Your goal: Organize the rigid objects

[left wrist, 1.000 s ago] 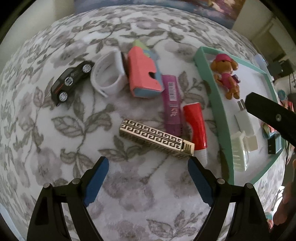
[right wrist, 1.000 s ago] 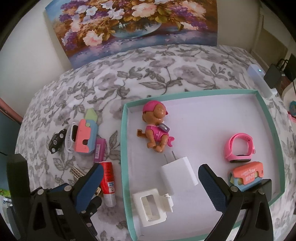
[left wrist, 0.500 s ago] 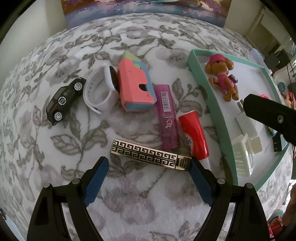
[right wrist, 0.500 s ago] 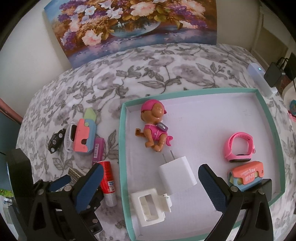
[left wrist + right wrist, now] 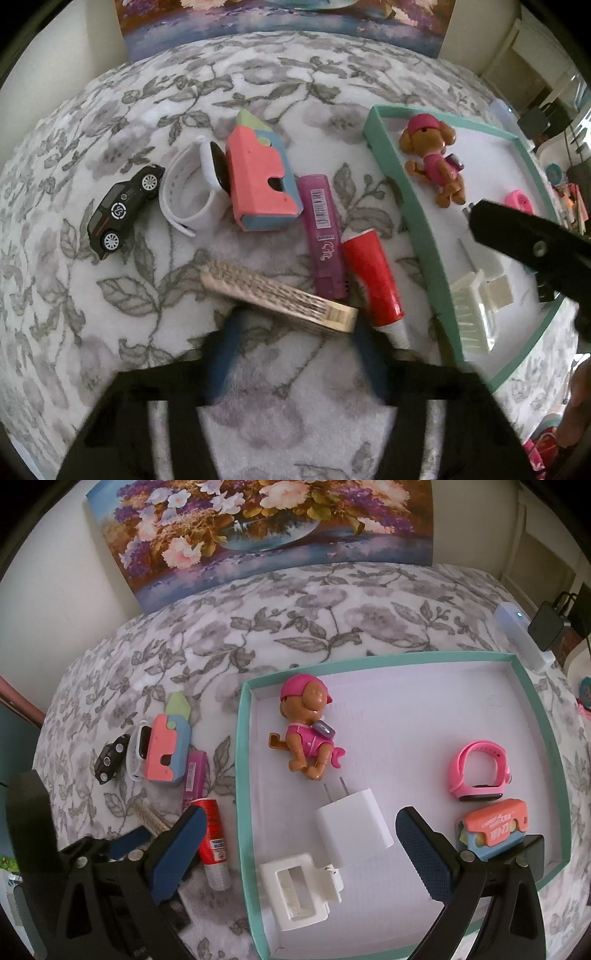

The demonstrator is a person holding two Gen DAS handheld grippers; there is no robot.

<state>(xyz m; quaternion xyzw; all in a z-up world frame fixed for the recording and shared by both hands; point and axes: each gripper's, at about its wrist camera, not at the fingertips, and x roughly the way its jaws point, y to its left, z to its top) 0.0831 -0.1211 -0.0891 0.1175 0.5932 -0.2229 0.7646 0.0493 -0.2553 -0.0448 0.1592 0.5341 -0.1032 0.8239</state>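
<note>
A gold patterned bar (image 5: 280, 295) lies on the flowered cloth, blurred and tipped up. My left gripper (image 5: 295, 343) is closing on it, with the bar between the blue pads and the right pad at its end. Behind the bar lie a red tube (image 5: 369, 273), a purple lighter (image 5: 325, 229), a pink-and-blue toy (image 5: 258, 184), a white watch (image 5: 188, 195) and a black toy car (image 5: 122, 210). My right gripper (image 5: 299, 823) hangs open over the teal tray (image 5: 243, 775), above a white charger (image 5: 354, 830), holding nothing.
The tray also holds a toy dog (image 5: 306, 731), a white clip (image 5: 295, 893), a pink watch band (image 5: 478, 771) and an orange toy (image 5: 495, 827). A flower painting (image 5: 258, 528) leans at the back. A white device (image 5: 524, 635) lies beyond the tray's far right corner.
The left jaws have drawn in from wide open onto the gold bar, which has shifted left and tipped up. The right gripper has stayed still and open.
</note>
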